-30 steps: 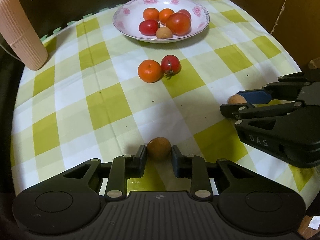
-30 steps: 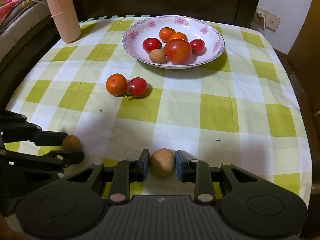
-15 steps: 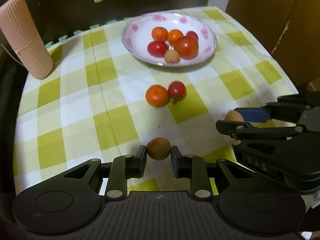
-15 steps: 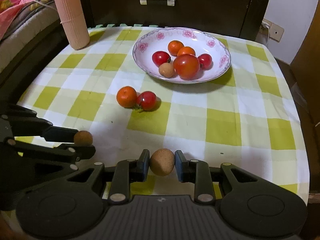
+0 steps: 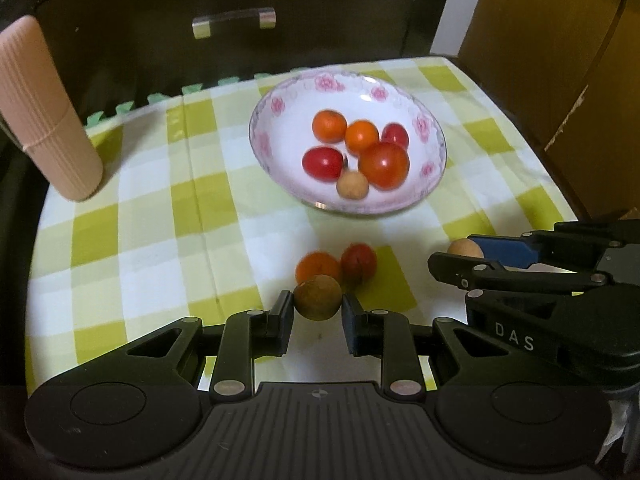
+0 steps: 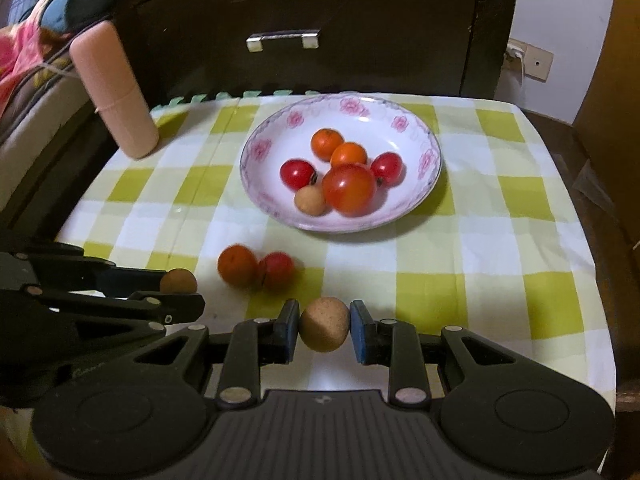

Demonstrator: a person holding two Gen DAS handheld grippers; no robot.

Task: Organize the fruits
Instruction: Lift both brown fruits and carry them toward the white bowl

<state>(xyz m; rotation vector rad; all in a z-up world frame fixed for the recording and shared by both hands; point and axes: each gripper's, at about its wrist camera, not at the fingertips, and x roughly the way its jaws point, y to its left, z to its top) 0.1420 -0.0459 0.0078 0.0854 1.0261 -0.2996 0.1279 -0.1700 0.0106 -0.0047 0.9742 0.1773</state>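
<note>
My left gripper [image 5: 317,302] is shut on a small brown longan [image 5: 318,297] and holds it above the checked cloth. My right gripper [image 6: 325,326] is shut on a paler brown longan [image 6: 324,323], also lifted. Each gripper shows in the other's view, the right one [image 5: 460,254] at the right, the left one [image 6: 180,286] at the left. An orange [image 5: 316,266] [image 6: 237,266] and a red tomato [image 5: 359,262] [image 6: 276,270] lie together on the cloth just ahead. A white flowered bowl [image 5: 280,104] [image 6: 424,148] beyond holds several tomatoes, oranges and one longan.
A pink ribbed cylinder [image 5: 44,116] [image 6: 114,90] stands at the table's back left. A dark cabinet with a metal handle [image 5: 234,22] [image 6: 283,39] rises behind the table. The yellow and white checked cloth [image 5: 132,240] [image 6: 500,240] covers the table; its edge drops off at right.
Both grippers have lifted with their longans and tilted up; the bowl and the loose orange and tomato now sit lower and nearer in both views.
</note>
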